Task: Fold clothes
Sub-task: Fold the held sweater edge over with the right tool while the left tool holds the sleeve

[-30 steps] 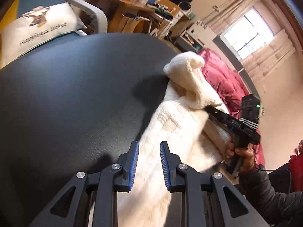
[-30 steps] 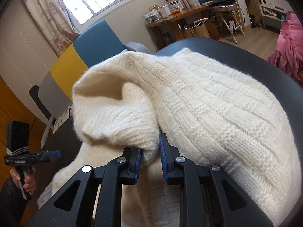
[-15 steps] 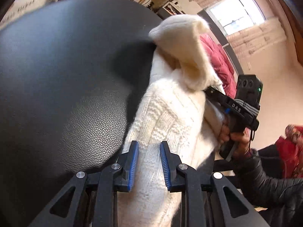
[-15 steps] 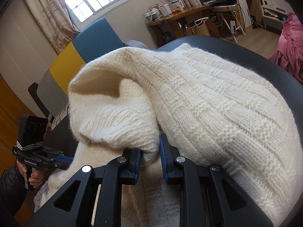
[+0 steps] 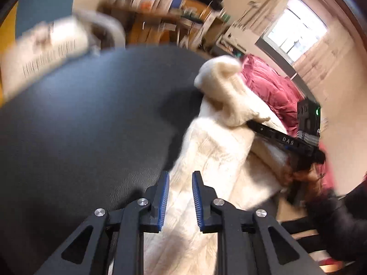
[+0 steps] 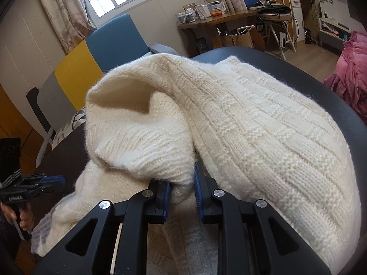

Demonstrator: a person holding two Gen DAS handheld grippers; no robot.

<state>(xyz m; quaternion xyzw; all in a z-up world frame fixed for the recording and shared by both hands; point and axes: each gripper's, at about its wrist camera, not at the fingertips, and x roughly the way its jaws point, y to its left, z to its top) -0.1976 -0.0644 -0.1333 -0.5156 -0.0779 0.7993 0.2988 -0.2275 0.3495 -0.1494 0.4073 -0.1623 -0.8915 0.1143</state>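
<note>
1. Left wrist view: my left gripper (image 5: 180, 184) points steeply down over the dark leather-like table (image 5: 80, 137). The picture is smeared with motion blur, worst along its upper edge.
2. My left jaws have just been closing a little. Their blue pads (image 5: 164, 197) stand a narrow gap apart, and a strip of the cream knitted sweater (image 5: 220, 160) runs between them. I cannot tell whether the pads actually press on the knit.
3. In this view the sweater lies along the right side of the table, its far part lifted into a soft peak.
4. My right gripper (image 5: 252, 125) comes in from the right, tilted, its tip buried in that lifted fold. My right hand (image 5: 305, 176) on its handle is blurred, with a dark sleeve (image 5: 344, 217) behind it.
5. Right wrist view: my right gripper (image 6: 182, 186) slants down, jaws nearly together and clamped on a thick ribbed edge of the sweater (image 6: 252, 126). The knit bulges over and between the pads.
6. Here the sweater fills the middle, heaped over the table (image 6: 332, 87), the pinched fold raised above the rest.
7. At the lower left my left gripper (image 6: 58, 180) points inward toward the sweater's edge, just beside it, my left hand (image 6: 23, 217) around its handle.
</note>
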